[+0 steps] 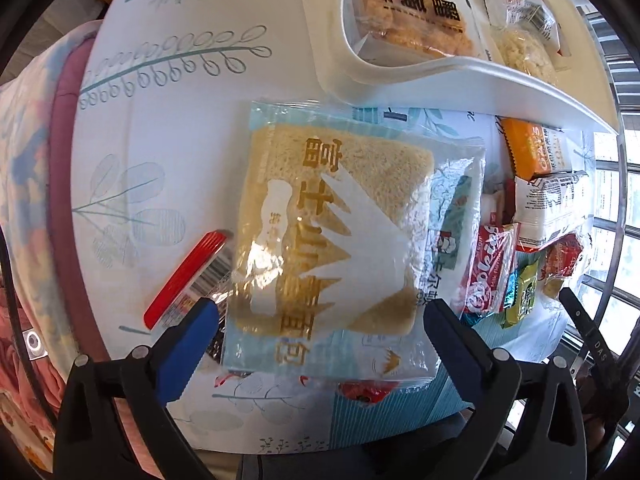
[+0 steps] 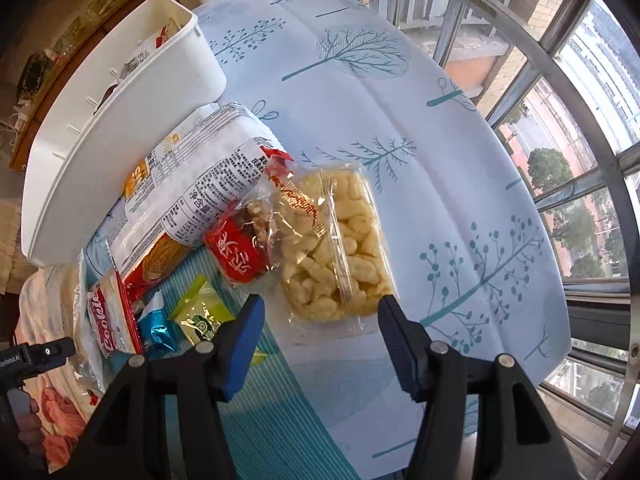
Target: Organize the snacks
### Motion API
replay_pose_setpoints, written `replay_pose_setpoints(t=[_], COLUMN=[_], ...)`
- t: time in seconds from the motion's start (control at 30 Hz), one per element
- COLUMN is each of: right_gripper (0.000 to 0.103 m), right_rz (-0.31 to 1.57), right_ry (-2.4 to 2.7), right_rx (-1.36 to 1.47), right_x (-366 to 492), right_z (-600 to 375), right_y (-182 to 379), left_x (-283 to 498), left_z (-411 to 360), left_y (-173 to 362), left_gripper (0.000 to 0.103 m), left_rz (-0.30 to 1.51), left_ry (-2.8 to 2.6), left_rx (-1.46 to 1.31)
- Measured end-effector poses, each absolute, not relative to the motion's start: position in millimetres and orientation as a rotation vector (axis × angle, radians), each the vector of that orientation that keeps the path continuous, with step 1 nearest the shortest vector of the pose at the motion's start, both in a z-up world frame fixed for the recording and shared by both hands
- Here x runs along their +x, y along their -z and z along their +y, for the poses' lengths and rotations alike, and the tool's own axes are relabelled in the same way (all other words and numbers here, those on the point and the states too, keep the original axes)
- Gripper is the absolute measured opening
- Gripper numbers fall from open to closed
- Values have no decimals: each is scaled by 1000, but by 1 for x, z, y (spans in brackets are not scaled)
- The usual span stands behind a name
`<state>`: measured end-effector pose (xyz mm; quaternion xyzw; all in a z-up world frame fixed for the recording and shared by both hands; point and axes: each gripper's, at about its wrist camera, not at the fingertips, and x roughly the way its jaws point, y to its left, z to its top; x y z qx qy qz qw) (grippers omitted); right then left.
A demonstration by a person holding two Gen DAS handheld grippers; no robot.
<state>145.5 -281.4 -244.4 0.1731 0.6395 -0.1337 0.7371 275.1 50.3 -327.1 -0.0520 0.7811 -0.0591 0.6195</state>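
Glossy clear plastic bread packet [image 1: 328,232], matt white plastic bin [image 2: 120,120], smooth printed tablecloth [image 2: 420,140], shiny metal window rail [image 2: 532,64]

Table cloth [image 2: 360,128]: white, printed with teal trees and leaf sprigs, with a teal-striped patch at its near edge. Bread packet [image 1: 332,240]: pale blue and clear, tan slice inside, gold lettering, white crown shape; bin [image 2: 120,128] plain white. Puff bag [image 2: 336,240] clear over pale yellow pieces; cookie pack [image 2: 110,320] red and white; claw pads [image 2: 244,340] blue on black arms.
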Motion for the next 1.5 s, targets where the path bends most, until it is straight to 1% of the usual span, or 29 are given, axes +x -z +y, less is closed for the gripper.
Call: replay_pose_setpoints(t=[0.23,0.27,0.33,0.5,0.63,0.83,1.0,1.17,1.4,1.5], right_gripper=[60,61,65,66,67,67,66,63,61,61], right_rz=[1420,1419,1424,1440,1447,1436,1427,1427,1438,1431], right_ry=[298,297,298,304,296,262,229,186,142,114], right_rx=[190,168,123,71,69,47,68,89,67,73], right_x=[152,154,159,168,172,175,178,182,186,185], right_z=[-259,-257,-251,-249,-254,-258,-266,-280,-285,-290], right_y=[247,248,251,262,273,283,288,291,290,288], left_x=[288,291,295,301,302,303,292,286,281,275], left_z=[42,43,42,45,60,67,74,60,49,47], left_y=[344,346,351,361,368,376,367,367,360,355], left_gripper=[102,102,103,103,103,103,103,103,96,95], left_rz=[1820,1821,1822,1823,1824,1808,1791,1782,1767,1765], left_ry=[144,143,138,124,109,70,29,0,-55,-101], left_rx=[-137,-137,-147,-200,-268,-297,-308,-295,-301,-326])
